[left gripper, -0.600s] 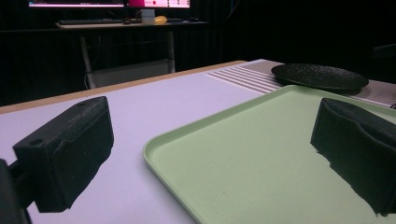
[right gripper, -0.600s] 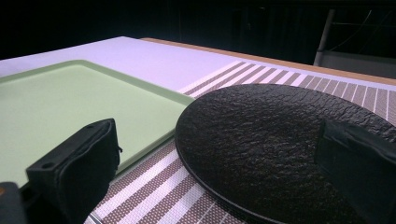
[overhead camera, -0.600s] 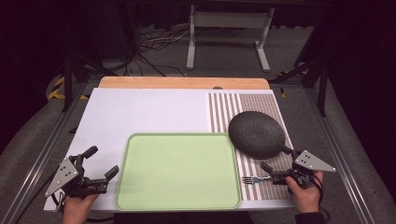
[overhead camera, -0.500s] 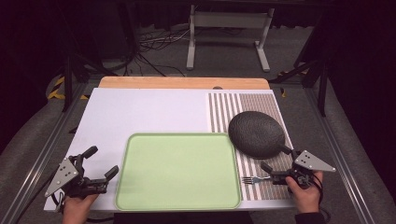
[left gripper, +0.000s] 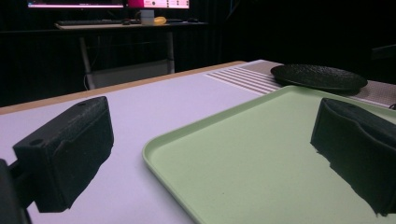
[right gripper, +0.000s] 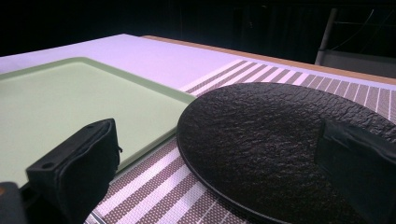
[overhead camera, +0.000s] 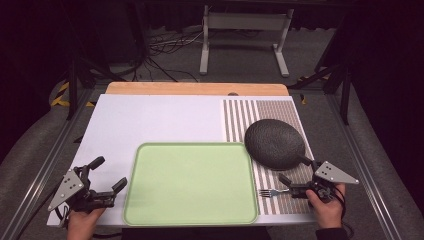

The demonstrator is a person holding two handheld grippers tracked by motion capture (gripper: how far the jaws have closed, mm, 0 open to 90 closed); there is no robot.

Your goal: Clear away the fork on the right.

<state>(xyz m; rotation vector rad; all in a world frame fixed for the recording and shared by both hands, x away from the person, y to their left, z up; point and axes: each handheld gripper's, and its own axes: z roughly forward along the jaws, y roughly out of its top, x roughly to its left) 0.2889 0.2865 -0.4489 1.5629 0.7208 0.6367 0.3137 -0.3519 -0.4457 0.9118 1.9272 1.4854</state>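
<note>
right gripper (overhead camera: 294, 171): jaws spread, holding nothing, poised beside the fork and plate rim
left gripper (overhead camera: 106, 175): released, empty, at the tray's left edge
fork (overhead camera: 272, 192): on the striped mat (overhead camera: 260, 112), not yet picked up
tray (overhead camera: 190, 216): bare
plate (overhead camera: 274, 143): on the mat, untouched
progress: nothing moved yet, everything remains, I judge

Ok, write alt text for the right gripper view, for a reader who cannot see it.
A textured black plate lies on a striped placemat, seen between the two open black jaws of the right claw. To its left sits an empty pale green tray on the white table.
</note>
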